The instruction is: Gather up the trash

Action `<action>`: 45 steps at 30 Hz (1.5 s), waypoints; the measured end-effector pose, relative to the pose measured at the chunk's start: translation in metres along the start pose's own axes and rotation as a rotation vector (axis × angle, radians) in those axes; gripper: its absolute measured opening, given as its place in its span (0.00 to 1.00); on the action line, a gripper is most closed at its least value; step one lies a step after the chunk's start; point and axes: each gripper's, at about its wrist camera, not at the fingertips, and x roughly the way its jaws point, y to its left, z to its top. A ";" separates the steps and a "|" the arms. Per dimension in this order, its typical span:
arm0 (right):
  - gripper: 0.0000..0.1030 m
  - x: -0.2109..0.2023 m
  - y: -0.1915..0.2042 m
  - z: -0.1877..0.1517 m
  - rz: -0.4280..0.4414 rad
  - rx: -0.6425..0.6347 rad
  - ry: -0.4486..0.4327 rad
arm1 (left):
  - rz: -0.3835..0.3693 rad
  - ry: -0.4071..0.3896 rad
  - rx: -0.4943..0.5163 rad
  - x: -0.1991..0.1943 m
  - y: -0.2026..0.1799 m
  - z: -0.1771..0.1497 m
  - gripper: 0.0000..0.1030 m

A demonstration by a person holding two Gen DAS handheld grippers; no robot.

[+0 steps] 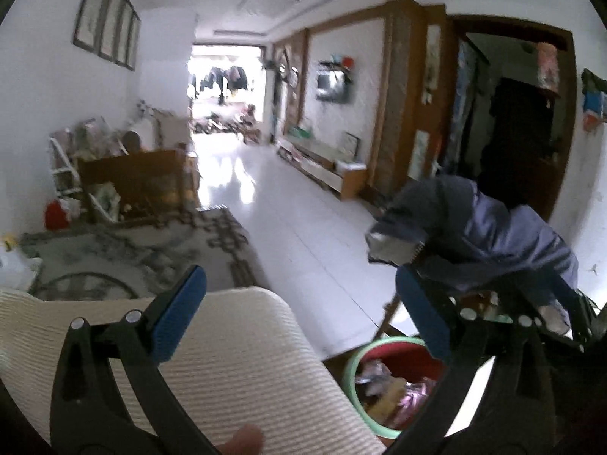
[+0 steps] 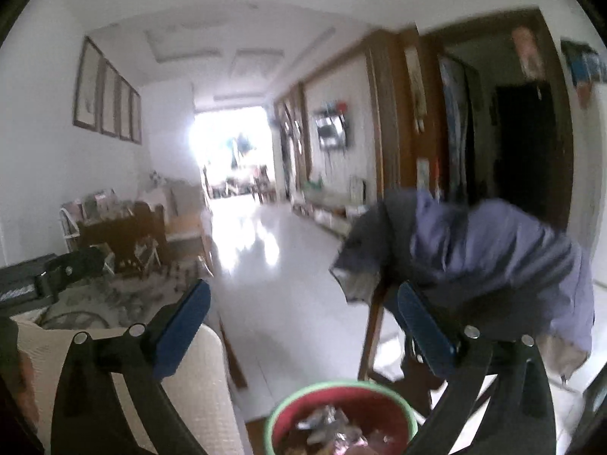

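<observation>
A red trash bin with a green rim point(image 1: 351, 369) stands on the floor low in the left wrist view, with crumpled wrappers point(image 1: 383, 383) inside. It also shows at the bottom of the right wrist view point(image 2: 299, 396), with wrappers point(image 2: 330, 428) in it. My left gripper point(image 1: 299, 303) is open and empty, held above a cream cushion and left of the bin. My right gripper point(image 2: 303, 311) is open and empty, above and behind the bin. The left gripper's black body point(image 2: 49, 276) shows at the left edge of the right wrist view.
A cream ribbed cushion point(image 1: 212, 360) lies under the left gripper. A chair draped with a purple-grey jacket point(image 2: 493, 258) stands right of the bin. A patterned rug point(image 1: 125, 254), a wooden table point(image 1: 140, 182) and shelves lie left. White tiled floor point(image 1: 288, 204) runs ahead.
</observation>
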 end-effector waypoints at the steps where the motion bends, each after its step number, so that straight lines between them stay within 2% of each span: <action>1: 0.93 -0.001 0.005 0.000 0.013 0.000 -0.001 | -0.004 -0.007 -0.011 -0.005 0.007 0.002 0.95; 4: 0.93 -0.002 0.025 0.000 0.061 0.024 0.047 | 0.007 -0.015 -0.027 -0.018 0.028 0.006 0.95; 6: 0.93 -0.003 0.039 -0.002 0.067 0.032 0.064 | 0.075 -0.039 -0.027 -0.030 0.041 0.006 0.95; 9: 0.93 -0.005 0.063 -0.004 0.089 0.020 0.092 | 0.128 -0.083 -0.017 -0.046 0.058 0.003 0.95; 14: 0.93 -0.011 0.108 -0.012 0.124 0.009 0.139 | 0.121 -0.043 -0.079 -0.062 0.099 0.000 0.95; 23: 0.93 -0.024 0.171 -0.025 0.161 -0.002 0.180 | 0.161 -0.012 -0.097 -0.081 0.154 -0.010 0.95; 32: 0.93 -0.034 0.193 -0.029 0.136 -0.005 0.190 | 0.134 0.006 -0.104 -0.086 0.180 -0.014 0.95; 45: 0.93 -0.040 0.193 -0.035 0.086 0.017 0.206 | 0.089 0.023 -0.079 -0.088 0.182 -0.018 0.95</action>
